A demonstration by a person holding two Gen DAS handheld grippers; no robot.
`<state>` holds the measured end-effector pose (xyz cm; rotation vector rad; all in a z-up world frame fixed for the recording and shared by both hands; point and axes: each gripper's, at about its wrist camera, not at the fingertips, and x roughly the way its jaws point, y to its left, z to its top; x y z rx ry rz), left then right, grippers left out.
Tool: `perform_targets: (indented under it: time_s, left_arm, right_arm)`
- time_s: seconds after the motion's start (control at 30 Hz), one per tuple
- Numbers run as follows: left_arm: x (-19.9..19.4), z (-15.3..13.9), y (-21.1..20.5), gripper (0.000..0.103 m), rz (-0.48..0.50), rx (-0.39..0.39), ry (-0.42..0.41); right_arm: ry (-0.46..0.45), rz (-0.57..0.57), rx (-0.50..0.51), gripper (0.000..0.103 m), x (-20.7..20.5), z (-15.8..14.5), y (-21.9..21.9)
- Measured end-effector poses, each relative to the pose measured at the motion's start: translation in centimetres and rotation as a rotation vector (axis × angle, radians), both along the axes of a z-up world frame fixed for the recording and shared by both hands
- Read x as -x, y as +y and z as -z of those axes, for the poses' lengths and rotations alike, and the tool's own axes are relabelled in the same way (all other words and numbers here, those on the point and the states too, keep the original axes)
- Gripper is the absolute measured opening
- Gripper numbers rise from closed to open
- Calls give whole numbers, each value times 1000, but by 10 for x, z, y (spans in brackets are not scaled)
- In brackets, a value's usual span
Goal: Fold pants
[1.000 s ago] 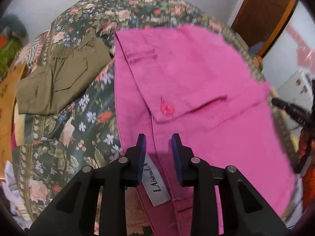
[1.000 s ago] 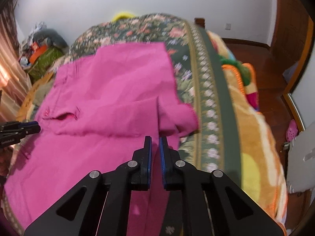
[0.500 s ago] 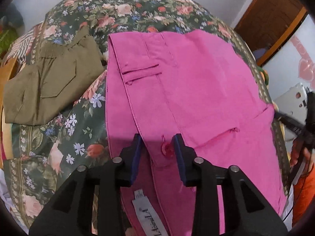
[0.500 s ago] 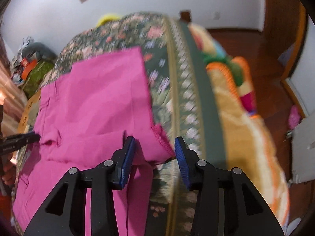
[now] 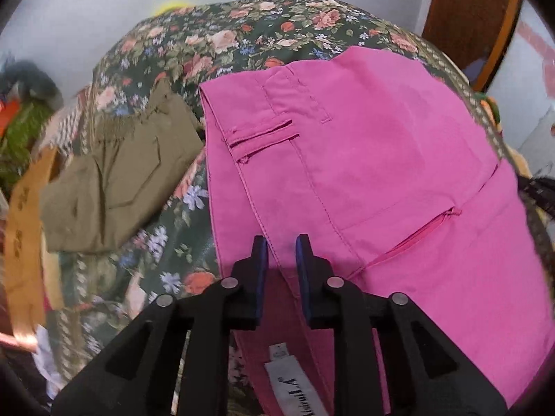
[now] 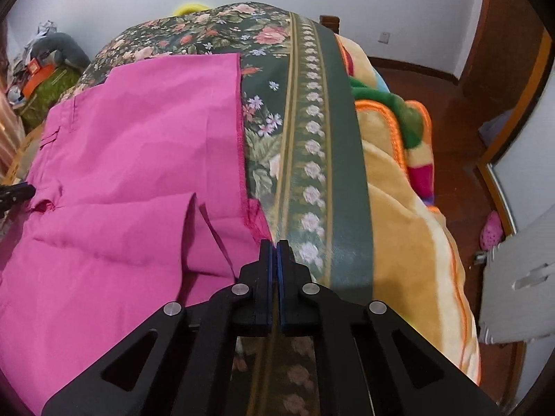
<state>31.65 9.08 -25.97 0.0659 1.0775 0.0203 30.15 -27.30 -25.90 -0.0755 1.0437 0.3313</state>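
We count one pair of bright pink cotton pants [image 5: 364, 180], spread flat on a bed under a dark green floral bedspread [image 5: 242, 38]. One folded olive-green garment [image 5: 114, 180] lies just beside the pants, toward their waistband side. There are two tools: our left hand-held gripper [image 5: 281, 246] and our right hand-held gripper [image 6: 276, 248].

The left wrist view alone shows the olive garment, two welt pockets on the pants, and one white brand label [image 5: 295, 388] on the inner waistband under the fingers. Here the left hand-held gripper is released, its two blue-padded fingers apart over the waistband seam, with no cloth pinched between them.

The right wrist view alone shows the raw hem edge [image 6: 240, 138] of the pant leg, a folded-over flap of pink cloth near the tool, one orange-trimmed fleece blanket [image 6: 409, 190] beside the bedspread's striped border, and the wooden floor. Here the right hand-held gripper is clenched, pads together at the hem corner; whether cloth is caught between them we cannot tell.
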Motion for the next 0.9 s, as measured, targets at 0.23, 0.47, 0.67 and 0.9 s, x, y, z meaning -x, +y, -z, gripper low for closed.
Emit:
perform_targets:
  time_s: [0.23,0.47,0.67,0.9]
  left_arm:
    - [12,-11,18,31,-21,43,-11]
    - [5,-48,43,41,-72,106,-87]
    - [-35,-60,61,48,-112,87,-122]
    - [-69,-52,74,48,-135,154,-136]
  right_arm:
    - [-41,-28,-27,8,22,-39,-9]
    - [-155,-34,-79,57,14,-74,5]
    - [-215,-50,-48,72,-21,-83,33]
    - [-175,-58,-42,72,-87,-67,58]
